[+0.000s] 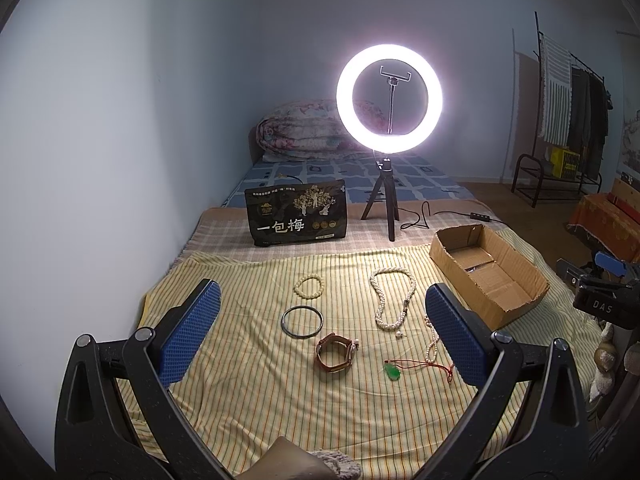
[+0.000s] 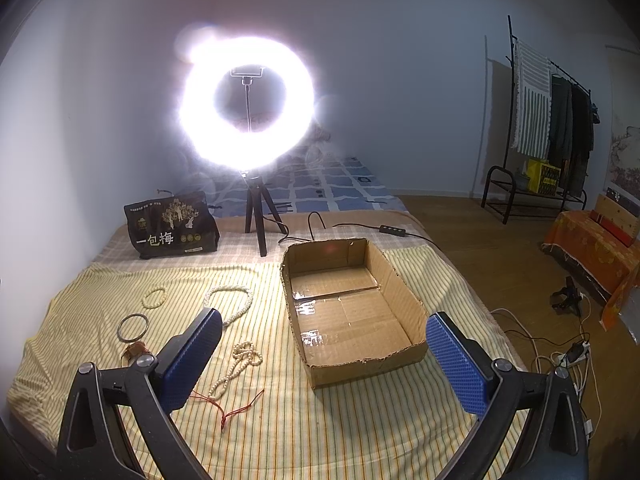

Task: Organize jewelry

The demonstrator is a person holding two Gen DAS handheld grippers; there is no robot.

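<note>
Both the left gripper (image 1: 320,336) and right gripper (image 2: 324,364) hang spread wide, holding nothing. The pearl necklace (image 1: 390,296), metal bangle (image 1: 302,321), leather-strap watch (image 1: 335,352) and jade pendant (image 1: 393,372) lie apart on the striped cloth (image 1: 280,412), left of the cardboard box (image 2: 404,296).

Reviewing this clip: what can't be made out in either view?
- Watch, right wrist view: mostly hidden behind the left finger of the right gripper.
- Ring light, right wrist view: glare washes out what is behind it.
- Thin bead necklace, left wrist view: partly covered by the left gripper's right finger.
</note>
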